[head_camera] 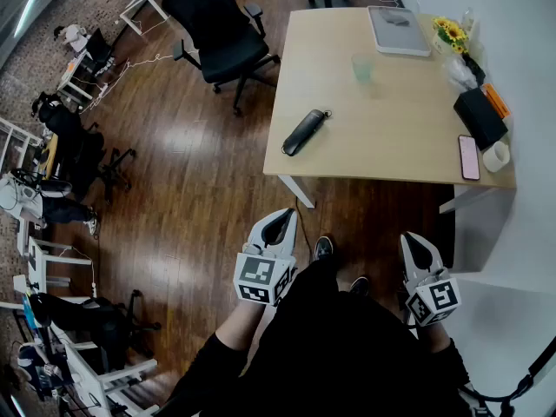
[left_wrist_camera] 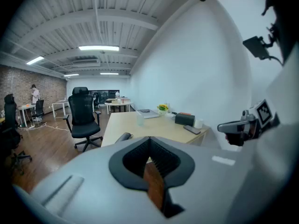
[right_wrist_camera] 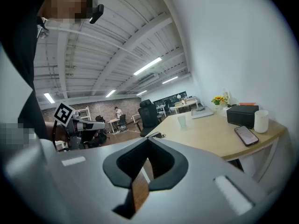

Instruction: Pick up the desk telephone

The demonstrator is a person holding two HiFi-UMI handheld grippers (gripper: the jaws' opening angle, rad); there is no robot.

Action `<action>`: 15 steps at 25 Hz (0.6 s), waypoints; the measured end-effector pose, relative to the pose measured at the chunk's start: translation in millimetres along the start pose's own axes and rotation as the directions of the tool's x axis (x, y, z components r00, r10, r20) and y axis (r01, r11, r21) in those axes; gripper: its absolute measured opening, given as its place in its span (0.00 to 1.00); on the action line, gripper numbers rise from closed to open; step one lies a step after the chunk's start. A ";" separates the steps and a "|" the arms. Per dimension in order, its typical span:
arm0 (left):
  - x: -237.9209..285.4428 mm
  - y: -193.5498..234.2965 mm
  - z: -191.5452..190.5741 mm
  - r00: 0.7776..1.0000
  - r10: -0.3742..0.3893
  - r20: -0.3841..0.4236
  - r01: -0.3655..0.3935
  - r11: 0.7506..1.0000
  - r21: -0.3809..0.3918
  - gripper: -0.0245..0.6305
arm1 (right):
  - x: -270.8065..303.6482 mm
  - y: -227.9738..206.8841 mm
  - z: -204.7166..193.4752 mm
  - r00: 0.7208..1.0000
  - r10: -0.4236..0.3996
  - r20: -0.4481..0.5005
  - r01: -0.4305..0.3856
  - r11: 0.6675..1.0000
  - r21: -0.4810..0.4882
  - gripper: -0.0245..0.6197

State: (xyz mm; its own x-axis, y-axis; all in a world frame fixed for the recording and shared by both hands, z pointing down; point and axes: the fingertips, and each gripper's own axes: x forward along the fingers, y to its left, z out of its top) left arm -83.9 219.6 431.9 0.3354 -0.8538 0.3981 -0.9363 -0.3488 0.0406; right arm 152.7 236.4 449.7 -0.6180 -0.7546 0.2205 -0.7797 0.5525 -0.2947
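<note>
The left gripper (head_camera: 280, 224) and right gripper (head_camera: 415, 248) (two in all) hang short of the desk (head_camera: 391, 137), both clenched on nothing. One dark oblong, probably the desk telephone (head_camera: 305, 132) though small from here, lies near the desk's front-left corner, well apart from both. Also on it: one tumbler (head_camera: 363, 68), one laptop (head_camera: 398, 29), one smartphone (head_camera: 469, 157).

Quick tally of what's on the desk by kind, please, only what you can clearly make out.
Cups: 2 (clear cup, white cup)
Laptop: 1
Smartphone: 1
Black box: 1
Flower bunch: 1
Long black pouch: 1
Total: 7
</note>
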 end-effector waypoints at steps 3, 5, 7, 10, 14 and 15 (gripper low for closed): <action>43.1 16.0 4.1 0.997 -0.073 -0.034 0.074 0.996 0.044 0.10 | 28.6 -13.6 7.3 1.000 -0.024 -0.012 0.024 1.000 -0.013 0.04; 72.2 33.4 6.1 0.994 -0.092 -0.050 0.096 0.992 0.082 0.22 | 48.4 -23.6 9.3 0.998 -0.051 -0.028 0.051 0.998 -0.021 0.04; 103.9 54.6 10.6 0.993 -0.106 -0.054 0.111 0.988 0.104 0.27 | 70.5 -37.5 11.9 0.995 -0.091 -0.048 0.090 0.996 -0.022 0.04; 154.8 88.9 17.9 0.989 -0.134 -0.064 0.139 0.986 0.095 0.32 | 109.2 -60.3 27.6 0.985 -0.159 -0.071 0.157 0.987 -0.026 0.04; 212.5 131.4 7.1 0.967 -0.175 -0.183 0.195 0.976 0.096 0.40 | 164.7 -70.4 64.2 0.974 -0.207 -0.088 0.202 0.978 -0.057 0.04; 225.4 138.6 0.4 0.958 -0.185 -0.221 0.211 0.972 0.100 0.41 | 177.1 -71.8 72.0 0.973 -0.214 -0.088 0.209 0.976 -0.064 0.04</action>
State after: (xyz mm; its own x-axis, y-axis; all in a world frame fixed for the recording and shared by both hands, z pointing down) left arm -138.1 -21.4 526.9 0.4712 -0.6681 0.5759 -0.8295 -0.5576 0.0318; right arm 106.6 37.6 443.0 -0.4435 -0.8209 0.3597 -0.8963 0.4043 -0.1824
